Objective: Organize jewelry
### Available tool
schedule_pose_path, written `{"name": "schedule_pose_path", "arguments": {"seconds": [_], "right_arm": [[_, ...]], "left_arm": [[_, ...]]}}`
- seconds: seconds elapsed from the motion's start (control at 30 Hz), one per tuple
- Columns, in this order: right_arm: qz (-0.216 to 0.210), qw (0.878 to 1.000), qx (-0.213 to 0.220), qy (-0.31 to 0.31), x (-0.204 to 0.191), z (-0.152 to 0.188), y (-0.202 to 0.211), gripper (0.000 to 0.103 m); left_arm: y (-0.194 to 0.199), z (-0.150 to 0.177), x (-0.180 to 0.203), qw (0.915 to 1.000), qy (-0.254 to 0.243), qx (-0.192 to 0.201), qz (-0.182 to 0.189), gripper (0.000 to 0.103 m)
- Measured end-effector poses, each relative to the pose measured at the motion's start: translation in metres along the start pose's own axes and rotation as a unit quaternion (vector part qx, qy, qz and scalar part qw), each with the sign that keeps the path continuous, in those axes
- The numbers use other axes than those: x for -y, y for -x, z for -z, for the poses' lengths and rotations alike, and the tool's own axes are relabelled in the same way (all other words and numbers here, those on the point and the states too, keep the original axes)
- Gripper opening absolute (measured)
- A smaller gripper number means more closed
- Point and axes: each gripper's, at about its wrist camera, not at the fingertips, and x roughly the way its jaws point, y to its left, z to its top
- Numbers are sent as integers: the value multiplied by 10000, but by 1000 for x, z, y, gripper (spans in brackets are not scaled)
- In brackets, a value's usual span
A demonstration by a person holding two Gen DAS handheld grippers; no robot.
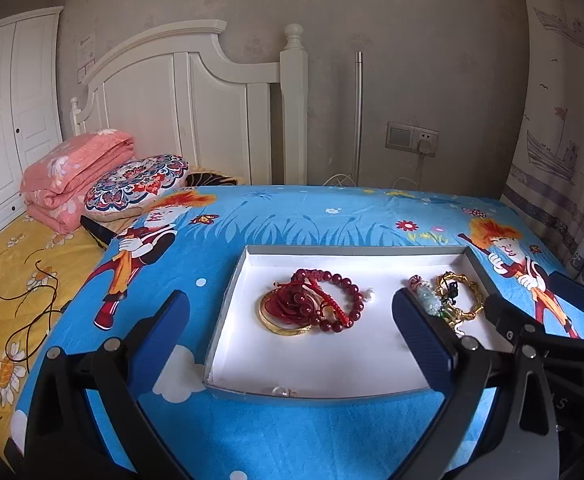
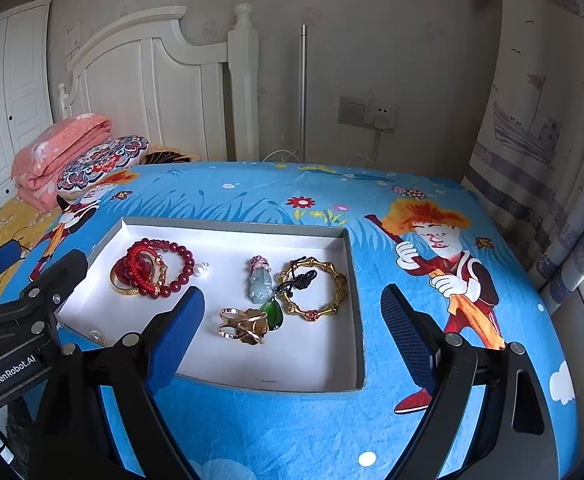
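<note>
Right gripper jaws wide, nothing between the pads; left gripper also spread, empty. Both hover over the near edge of a shallow white tray. Inside: red bead bracelets stacked on a gold bangle at left, jade pendant, bamboo-style gold bangle, gold rings. Tray sits on blue cartoon cloth; white headboard and curtain behind.

Red bead bracelets in white tray, between wide-open left tool fingers.
</note>
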Motion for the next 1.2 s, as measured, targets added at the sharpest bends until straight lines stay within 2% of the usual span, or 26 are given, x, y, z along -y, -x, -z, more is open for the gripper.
{"name": "schedule_pose_path", "arguments": {"seconds": [1.2], "right_arm": [[26, 9999, -127, 114, -10, -1, 5, 84]], "left_arm": [[4, -5, -9, 9997, 209, -17, -90, 98]]}}
